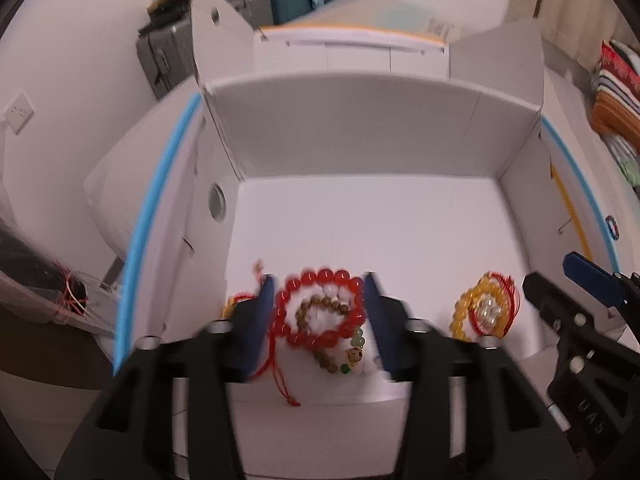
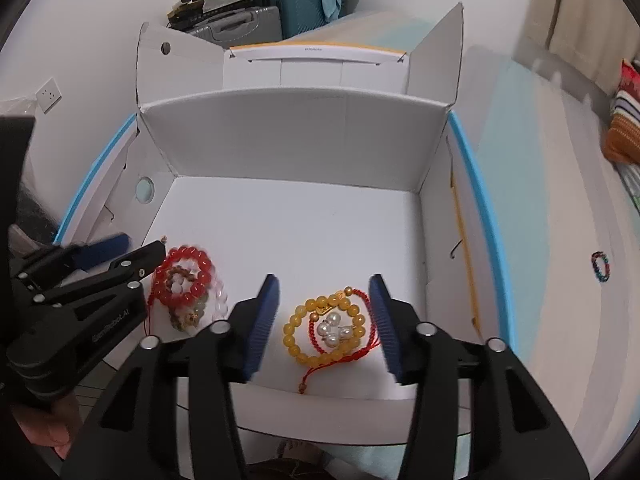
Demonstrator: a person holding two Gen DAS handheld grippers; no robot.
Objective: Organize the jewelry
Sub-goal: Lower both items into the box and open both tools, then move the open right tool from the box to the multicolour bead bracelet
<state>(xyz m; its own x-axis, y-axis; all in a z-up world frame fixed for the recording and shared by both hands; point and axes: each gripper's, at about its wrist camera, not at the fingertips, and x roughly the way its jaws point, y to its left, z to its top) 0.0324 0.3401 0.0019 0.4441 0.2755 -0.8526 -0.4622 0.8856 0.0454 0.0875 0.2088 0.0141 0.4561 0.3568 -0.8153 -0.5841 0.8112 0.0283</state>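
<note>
An open white cardboard box (image 1: 360,140) (image 2: 296,144) holds two heaps of bracelets near its front wall. The left heap is a red bead bracelet (image 1: 320,308) (image 2: 184,276) over a brown bead one (image 1: 324,304) and a clear one. The right heap is a yellow bead bracelet (image 2: 324,324) (image 1: 476,308) with a red cord and pearls (image 2: 332,330). My left gripper (image 1: 320,292) (image 2: 132,252) is open and empty, jaws either side of the red heap. My right gripper (image 2: 324,296) (image 1: 560,272) is open and empty around the yellow heap.
A dark multicoloured bead bracelet (image 2: 600,266) lies outside the box on the pale surface to the right. The box's flaps (image 2: 436,48) stand up at the back. Suitcases (image 2: 296,4) stand against the far wall, and striped cloth (image 1: 616,92) lies at right.
</note>
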